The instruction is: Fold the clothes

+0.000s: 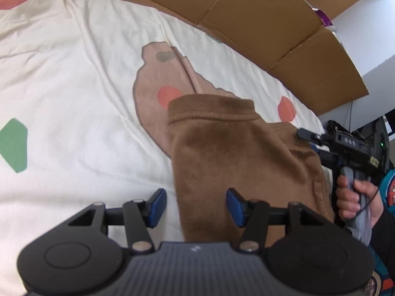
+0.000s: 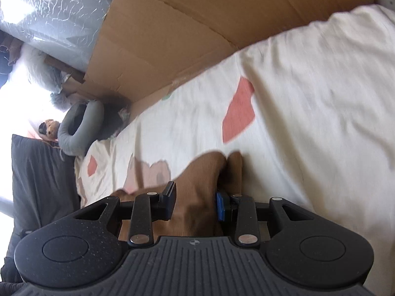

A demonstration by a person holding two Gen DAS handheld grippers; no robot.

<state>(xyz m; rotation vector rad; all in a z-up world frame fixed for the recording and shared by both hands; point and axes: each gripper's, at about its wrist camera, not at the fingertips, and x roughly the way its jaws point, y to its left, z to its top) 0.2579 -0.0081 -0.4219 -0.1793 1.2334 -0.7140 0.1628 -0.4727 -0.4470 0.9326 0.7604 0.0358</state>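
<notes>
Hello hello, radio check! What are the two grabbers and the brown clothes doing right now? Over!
Left gripper open, above the brown garment's edge. Right gripper open, brown fabric between its pads, grip unclear. Garment lies bunched on the patterned bedsheet. Nothing in the way.

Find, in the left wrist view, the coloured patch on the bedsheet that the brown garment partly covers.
The coral patch inside the tan shape; the brown garment overlaps its edge, unlike the others.
</notes>
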